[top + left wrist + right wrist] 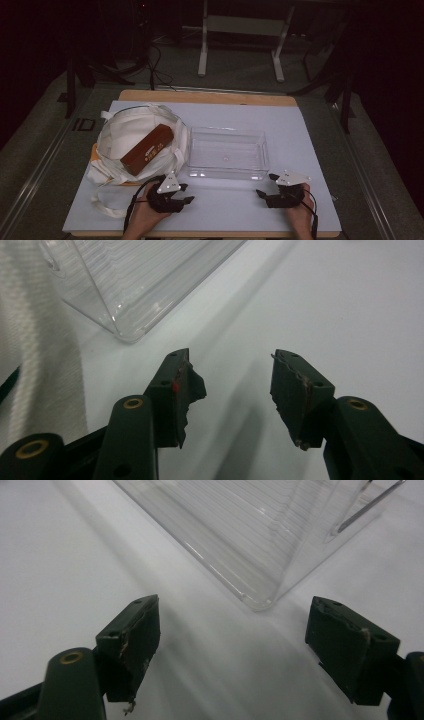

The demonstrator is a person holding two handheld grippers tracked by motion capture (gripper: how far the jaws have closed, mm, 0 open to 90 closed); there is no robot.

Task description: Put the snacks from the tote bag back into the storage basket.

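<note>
ok so quick rundown. Left gripper [186,193] is sitting low on the desk [225,210], held by the person's left hand [147,217]. In the left gripper view its fingers [175,390] are released: clear gap btwn the pads, nothing in there, just bare white desk surface underneath.

Right gripper [265,185] is the same deal, in the right hand [300,215]. Its fingers [130,635] are spread wide in the right gripper view, w/ nothing btwn them.

The clear plastic tray [226,175] is empty afaict. It sits just ahead of both sets of fingers, roughly btwn the two grippers and a bit further out on the desk. From the left fingers, the tray's near corner [125,295] is up front and off to the left, close but not touching. From the right fingers, the other near corner [240,545] is pretty much straight ahead, lined up w/ the gap, also not touching.

The white cloth bag [125,135] is lying slumped open, ahead and to the left of the left fingers, right next to the tray. Its fabric [35,350] shows along the left edge of the left gripper view. There's a long brown box [147,149] lying at a diagonal in the bag's opening. It has some printing on the side, too small to read tbh. One bag strap trails over the desk near the left hand.
</note>
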